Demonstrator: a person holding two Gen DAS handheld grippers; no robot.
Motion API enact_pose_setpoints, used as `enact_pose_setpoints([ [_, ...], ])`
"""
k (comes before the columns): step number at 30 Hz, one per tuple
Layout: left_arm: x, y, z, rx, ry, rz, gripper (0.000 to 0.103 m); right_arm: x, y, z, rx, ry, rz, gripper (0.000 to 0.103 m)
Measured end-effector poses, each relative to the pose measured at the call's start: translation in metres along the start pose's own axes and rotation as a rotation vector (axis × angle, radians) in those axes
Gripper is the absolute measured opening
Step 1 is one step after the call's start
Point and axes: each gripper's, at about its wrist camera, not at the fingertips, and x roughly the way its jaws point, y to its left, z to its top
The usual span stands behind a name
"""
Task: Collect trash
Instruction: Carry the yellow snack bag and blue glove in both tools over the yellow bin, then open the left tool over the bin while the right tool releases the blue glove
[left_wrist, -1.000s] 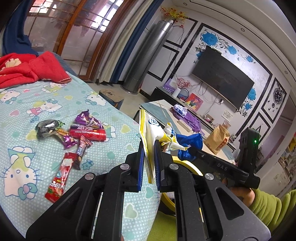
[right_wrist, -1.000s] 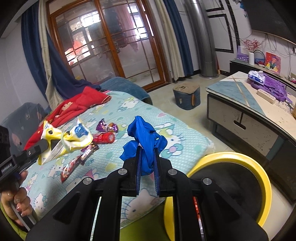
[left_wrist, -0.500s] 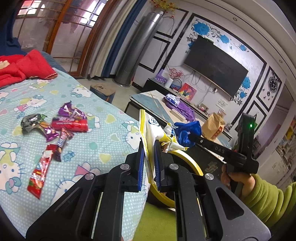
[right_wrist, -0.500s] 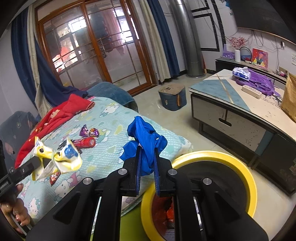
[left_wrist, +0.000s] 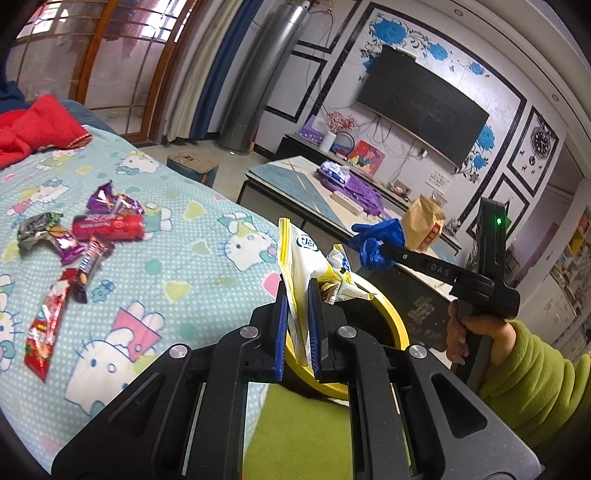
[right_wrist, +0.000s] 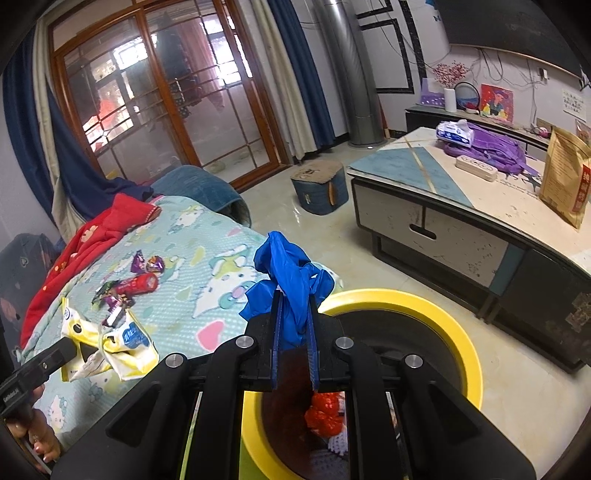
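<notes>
Black left gripper (left_wrist: 297, 295), blue pads (left_wrist: 281, 328), silver screws; right gripper (right_wrist: 293, 314) alike, green light, letters perhaps "DAS"; fuzzy lime-green sleeve (left_wrist: 532, 373).

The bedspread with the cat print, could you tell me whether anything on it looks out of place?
Yes: snack wrappers lie scattered on the bedspread, among them a red tube wrapper and a purple wrapper. They are litter, outside the yellow-rimmed bin.

I've got the bin (right_wrist: 436, 306) on the floor just right of the bed (left_wrist: 192, 254), low table (right_wrist: 480, 206) beyond it on the far right. Wrappers (left_wrist: 107, 227) lie scattered on the bed to the left. The glove (right_wrist: 291, 273) sits over the bin's near rim; the snack bag (left_wrist: 303, 258) is left of it, by the bed's edge.
</notes>
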Motion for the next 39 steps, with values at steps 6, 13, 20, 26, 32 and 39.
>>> enact_pose_setpoints([
  [6,0.016,-0.011,-0.007,0.028,0.044,-0.009,0.006,0.001,-0.016,-0.005,0.028,0.018,-0.027,0.011],
  [13,0.033,-0.028,-0.015,0.071,0.092,-0.017,0.006,0.005,-0.033,-0.008,0.064,0.036,-0.047,0.011],
  [20,0.054,-0.043,-0.025,0.121,0.142,-0.021,0.006,0.014,-0.042,-0.013,0.087,0.061,-0.059,0.011],
  [26,0.070,-0.053,-0.033,0.157,0.183,-0.022,0.006,0.021,-0.050,-0.015,0.109,0.078,-0.069,0.012],
  [32,0.084,-0.061,-0.040,0.189,0.214,-0.025,0.006,0.030,-0.058,-0.019,0.138,0.111,-0.071,0.012],
  [39,0.100,-0.067,-0.045,0.212,0.250,-0.030,0.006,0.038,-0.066,-0.023,0.161,0.140,-0.069,0.012],
])
